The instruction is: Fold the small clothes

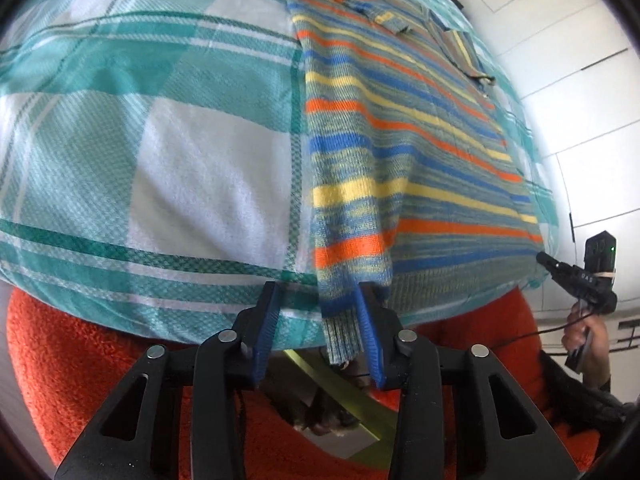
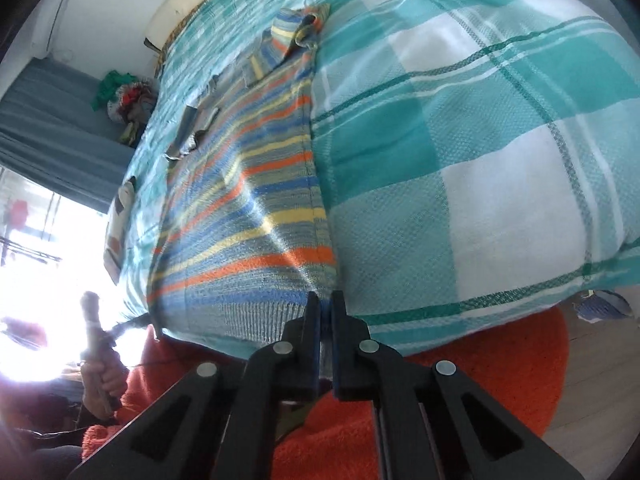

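Note:
A small striped sweater (image 1: 400,128) in blue, orange, yellow and grey lies flat on a teal and white checked bedspread (image 1: 160,140). One sleeve (image 1: 344,240) lies folded along its left side, its cuff hanging over the bed's near edge. My left gripper (image 1: 316,332) is open, the cuff between its blue pads, resting against the right pad. My right gripper (image 2: 327,312) is shut on the sweater's (image 2: 260,208) bottom hem corner at the bed edge. It also shows in the left wrist view (image 1: 576,276) at the far right.
An orange rug (image 1: 80,360) lies on the floor below the bed edge. White cupboard doors (image 1: 580,80) stand beyond the bed. A heap of clothes (image 2: 124,96) sits on a grey surface to the left. A bright window (image 2: 32,280) glares at lower left.

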